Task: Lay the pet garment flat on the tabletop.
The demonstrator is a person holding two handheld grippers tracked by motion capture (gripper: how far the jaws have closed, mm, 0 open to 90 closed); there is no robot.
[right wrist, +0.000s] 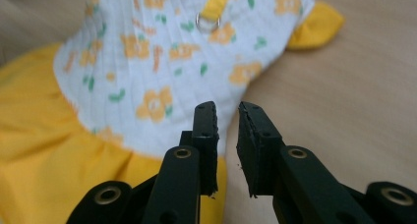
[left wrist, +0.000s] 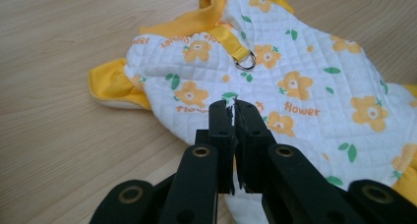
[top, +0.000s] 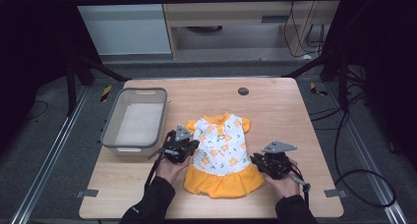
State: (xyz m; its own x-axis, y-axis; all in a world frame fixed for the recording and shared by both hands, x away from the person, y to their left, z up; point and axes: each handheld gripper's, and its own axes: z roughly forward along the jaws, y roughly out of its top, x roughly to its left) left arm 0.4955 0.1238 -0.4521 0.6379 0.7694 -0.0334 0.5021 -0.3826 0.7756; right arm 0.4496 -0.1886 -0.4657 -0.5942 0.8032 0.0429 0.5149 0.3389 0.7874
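Observation:
A small pet dress (top: pixel 221 150) lies flat on the wooden table (top: pixel 280 111). Its top is white and quilted with orange flowers, and its collar, sleeves and skirt are yellow. A metal ring (left wrist: pixel 244 63) hangs from a yellow strap near the collar. My left gripper (top: pixel 193 146) is at the dress's left edge. In the left gripper view its jaws (left wrist: pixel 232 108) are shut, with the white fabric (left wrist: pixel 295 86) lying under their tips. My right gripper (top: pixel 255 160) rests by the skirt's right side. Its jaws (right wrist: pixel 227 111) stand slightly apart with nothing between them, beside the dress (right wrist: pixel 147 62).
A grey plastic basket (top: pixel 110 130) stands at the table's left. A dark round grommet (top: pixel 243 91) sits near the far edge. Bare wood stretches right of the dress and behind it. Cables run over the floor at the right.

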